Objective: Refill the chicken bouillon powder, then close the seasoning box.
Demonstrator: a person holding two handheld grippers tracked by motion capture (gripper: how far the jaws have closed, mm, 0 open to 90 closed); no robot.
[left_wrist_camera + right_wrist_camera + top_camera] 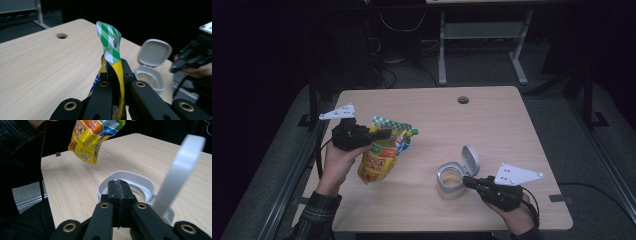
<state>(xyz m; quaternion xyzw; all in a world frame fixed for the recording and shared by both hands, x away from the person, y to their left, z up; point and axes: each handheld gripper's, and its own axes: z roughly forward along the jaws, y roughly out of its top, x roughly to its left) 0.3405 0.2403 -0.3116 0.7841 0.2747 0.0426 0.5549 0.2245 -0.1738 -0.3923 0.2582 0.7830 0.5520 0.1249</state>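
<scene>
The pouch [379, 159] is a yellow bag with a green-and-white chequered top edge. It hangs clear of the table [492, 120], above its left half, tilted with the bottom end towards the person. The left gripper [382, 134] clamps the pouch near its top; in the left gripper view both black jaws press flat against the yellow film just below the chequered strip [110, 45], which curls upward.

The container [450, 181] is a small round white tub standing on the table, right of centre and near the front edge. Its hinged lid [470, 159] stands open, tilted up at the far side. The contents appear pale, but the lighting is too dim to identify them.

The right gripper [468, 182] sits at the container's right-hand rim. In the right gripper view its jaws meet with no gap, tips over the rim [105, 182]; whether they pinch the rim cannot be determined.

The pouch and container are well apart.
</scene>
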